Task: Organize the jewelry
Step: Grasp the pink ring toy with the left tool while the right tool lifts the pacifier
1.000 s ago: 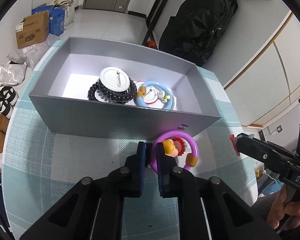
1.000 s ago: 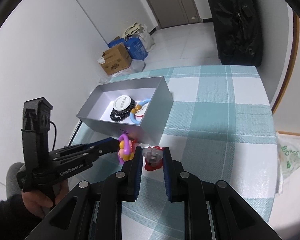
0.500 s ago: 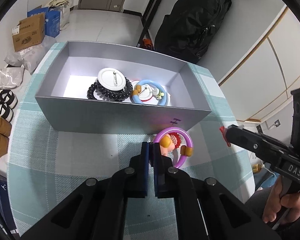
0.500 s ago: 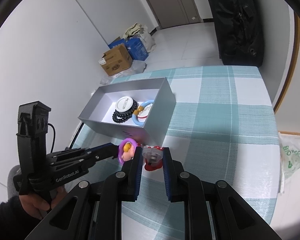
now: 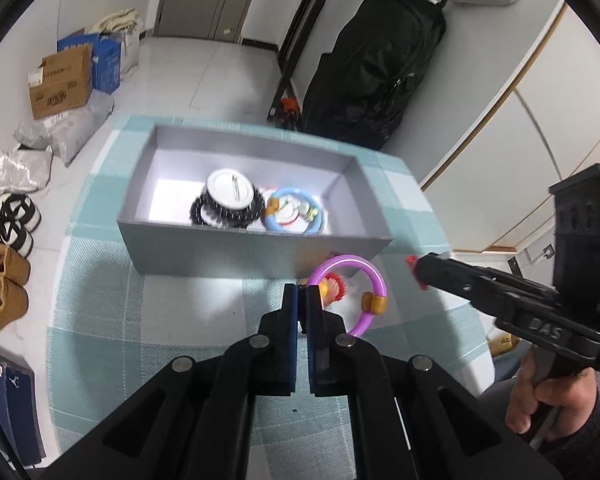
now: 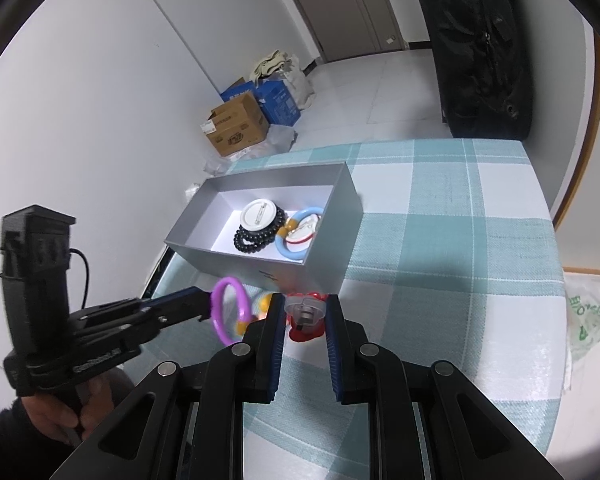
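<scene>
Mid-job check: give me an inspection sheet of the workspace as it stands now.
Surface: round table, teal-and-white checked cloth.
Job's things: grey box holds black bead bracelet, white badge, blue ring; purple ring lifted in front of the box.
Clutter: plastic bag off the table's edge.
Grippers: left gripper shut on purple ring; right gripper shut on red-and-white piece.
Cables: one black lead on the left handle.
Surroundings: cardboard box, black bag, shoes.
</scene>
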### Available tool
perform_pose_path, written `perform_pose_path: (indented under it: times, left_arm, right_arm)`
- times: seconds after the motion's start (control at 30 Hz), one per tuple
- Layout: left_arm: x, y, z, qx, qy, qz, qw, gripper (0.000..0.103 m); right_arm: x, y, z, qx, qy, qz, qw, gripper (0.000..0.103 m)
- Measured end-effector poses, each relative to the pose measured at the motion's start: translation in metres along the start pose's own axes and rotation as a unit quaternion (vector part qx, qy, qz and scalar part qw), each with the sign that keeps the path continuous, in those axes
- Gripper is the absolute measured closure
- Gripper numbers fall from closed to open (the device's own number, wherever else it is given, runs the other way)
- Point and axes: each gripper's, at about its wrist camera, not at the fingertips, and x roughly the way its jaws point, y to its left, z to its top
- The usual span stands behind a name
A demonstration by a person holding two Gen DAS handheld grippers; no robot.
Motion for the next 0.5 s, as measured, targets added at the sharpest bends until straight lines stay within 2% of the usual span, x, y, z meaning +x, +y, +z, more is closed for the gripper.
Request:
perform_pose_path:
  times: [0.3, 0.5]
  left_arm:
    - [-0.019, 0.0, 0.012, -0.007, -0.04, -0.002, 0.9992, 0.103]
    - [-0.025, 0.012, 0.021, -0.037, -0.059, -0.005, 0.9976, 0.103]
  right_arm:
    - [-0.01, 0.006, 0.01, 0.004, -0.026, 0.013, 1.0, 0.085]
    - [-0.011, 0.01, 0.021, 0.008, -0.039, 0.027, 0.999, 0.085]
